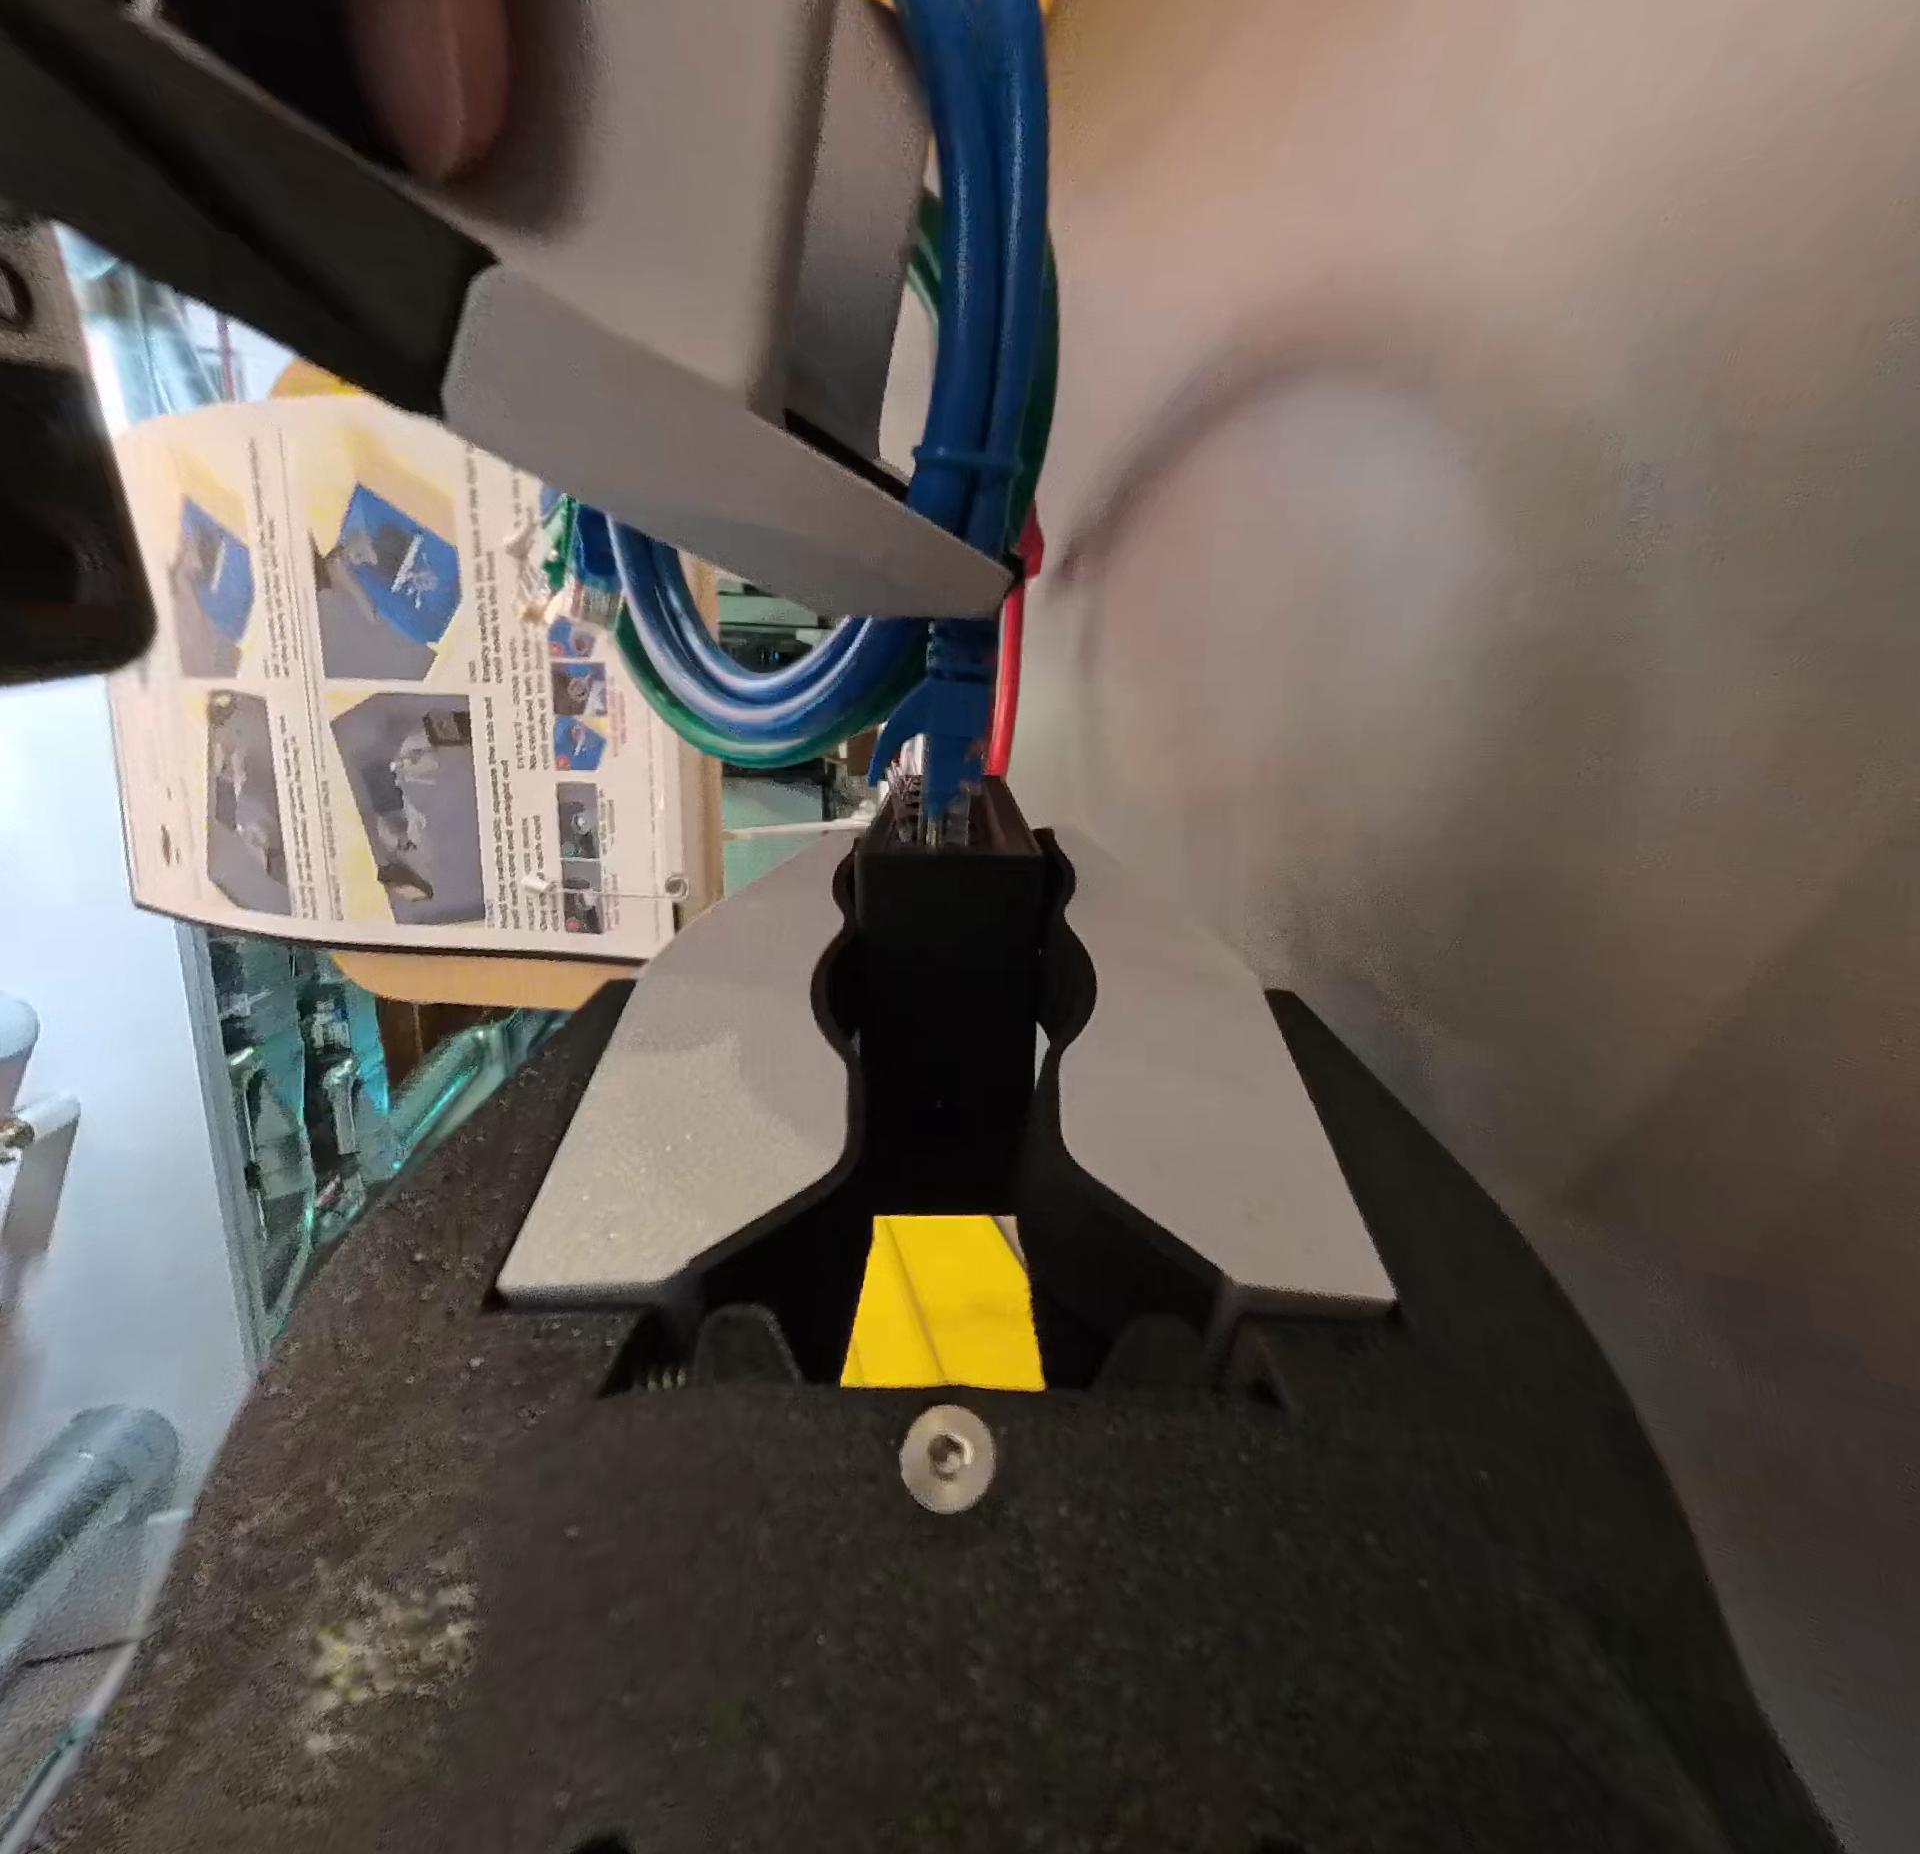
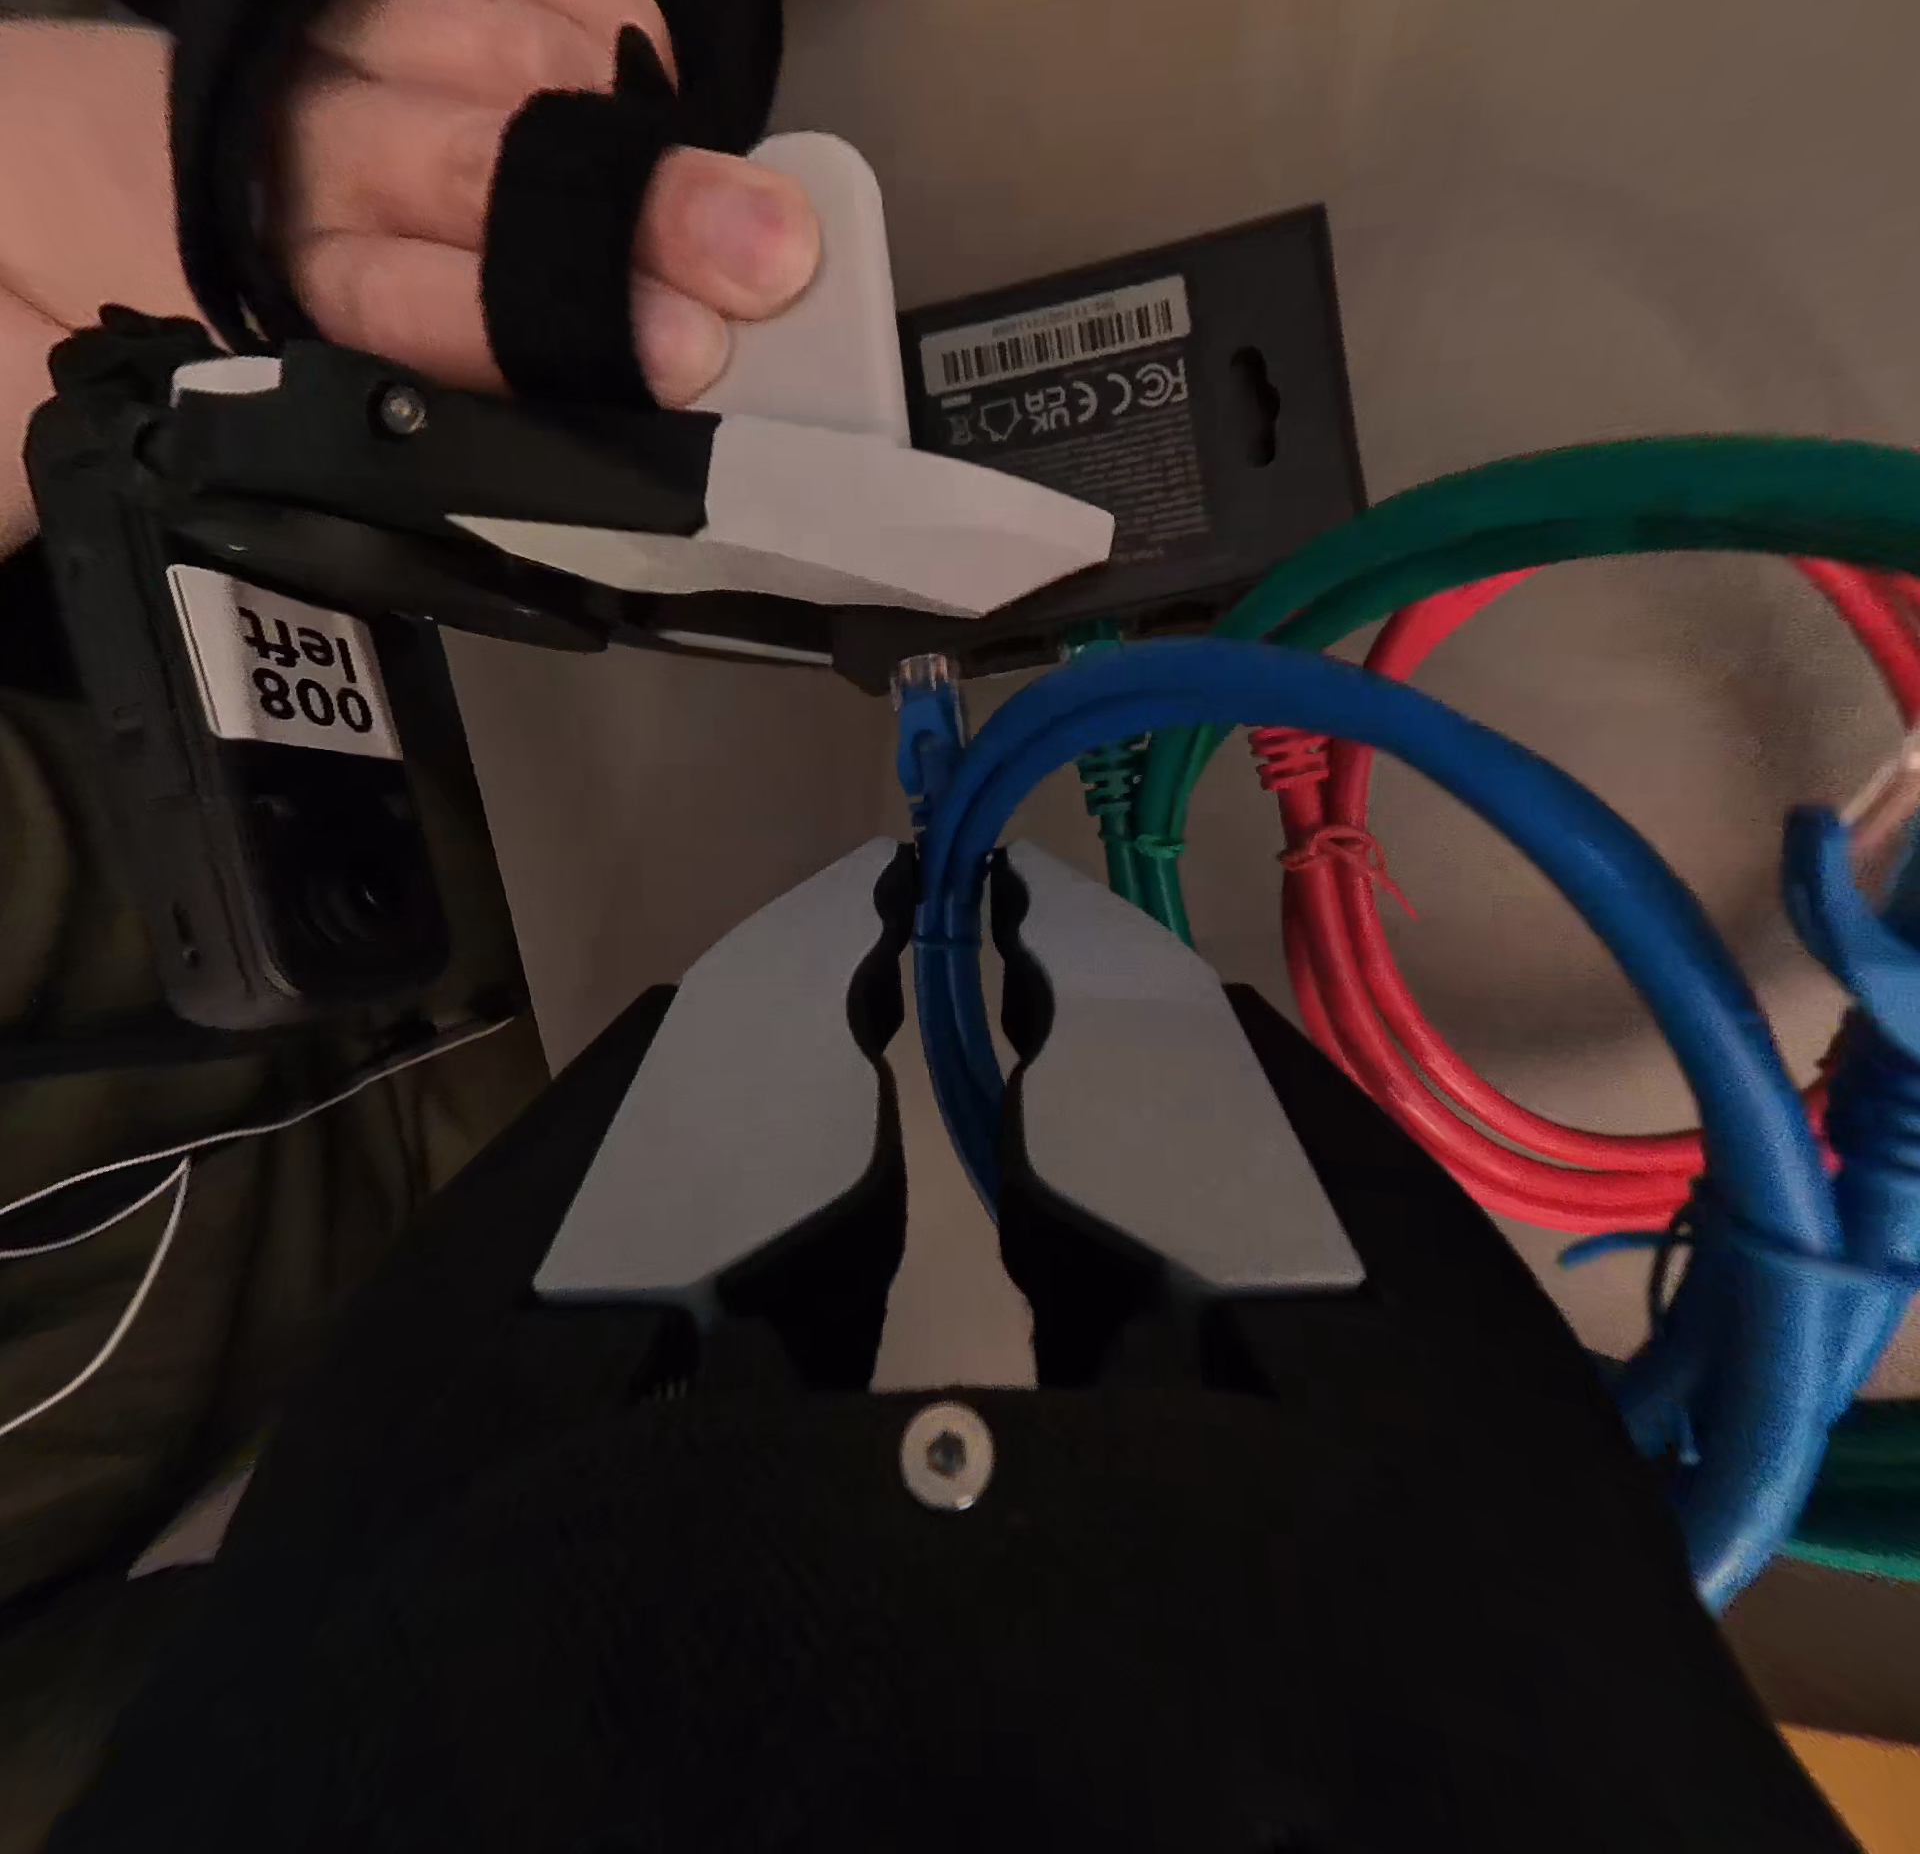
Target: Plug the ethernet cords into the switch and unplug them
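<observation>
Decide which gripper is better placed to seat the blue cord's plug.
Right: the right gripper is shut on the blue ethernet cord just behind its plug, while the left gripper clamps the black switch.

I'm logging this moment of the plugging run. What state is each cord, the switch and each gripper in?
left gripper: shut on the switch.
right gripper: shut on the blue cord.
switch: held, label side toward the right camera.
blue cord: plug at a port, seating unclear.
green cord: plugged in.
red cord: appears plugged in.
</observation>
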A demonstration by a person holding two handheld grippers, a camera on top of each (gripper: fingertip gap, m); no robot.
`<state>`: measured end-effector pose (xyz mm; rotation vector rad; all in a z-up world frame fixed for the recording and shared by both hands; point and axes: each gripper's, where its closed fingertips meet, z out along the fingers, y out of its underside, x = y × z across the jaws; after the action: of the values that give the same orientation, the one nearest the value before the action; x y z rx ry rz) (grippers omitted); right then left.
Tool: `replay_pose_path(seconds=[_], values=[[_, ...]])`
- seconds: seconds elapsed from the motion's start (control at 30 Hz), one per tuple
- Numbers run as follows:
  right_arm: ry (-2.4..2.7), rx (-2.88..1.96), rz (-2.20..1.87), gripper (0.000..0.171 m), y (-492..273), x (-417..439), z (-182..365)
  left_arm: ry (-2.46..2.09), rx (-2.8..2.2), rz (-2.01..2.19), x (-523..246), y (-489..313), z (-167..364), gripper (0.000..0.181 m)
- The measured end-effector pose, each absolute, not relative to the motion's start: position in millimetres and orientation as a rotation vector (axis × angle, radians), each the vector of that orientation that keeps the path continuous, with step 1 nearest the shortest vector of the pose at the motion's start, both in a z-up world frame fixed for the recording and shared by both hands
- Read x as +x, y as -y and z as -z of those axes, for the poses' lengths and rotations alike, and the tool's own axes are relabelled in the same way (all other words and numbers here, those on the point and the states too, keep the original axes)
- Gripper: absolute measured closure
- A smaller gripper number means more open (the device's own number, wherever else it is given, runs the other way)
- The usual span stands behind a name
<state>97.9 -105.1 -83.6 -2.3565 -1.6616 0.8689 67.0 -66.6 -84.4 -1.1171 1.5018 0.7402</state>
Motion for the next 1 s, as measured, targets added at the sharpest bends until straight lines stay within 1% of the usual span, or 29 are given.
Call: replay_pose_path(seconds=[0.17,0.37,0.63,1.0], values=[[1.599,-2.145,-0.880,0.156,97.0,83.9,68.3,-1.440,-1.154,-0.709,58.6,62.9,72.6,0.152],[1.630,-1.885,-0.665,0.152,95.6,86.2,70.0,-1.445,-1.165,-0.657,65.6,66.5,72.5,0.152],[1.521,-1.699,-0.730,0.150,93.7,79.8,58.8,-1.401,-1.201,-0.587,65.0,66.8,65.8,0.152],[1.447,-1.566,-0.902,0.149,89.8,71.6,50.4,-1.376,-1.209,-0.586,62.4,64.1,61.7,0.152]])
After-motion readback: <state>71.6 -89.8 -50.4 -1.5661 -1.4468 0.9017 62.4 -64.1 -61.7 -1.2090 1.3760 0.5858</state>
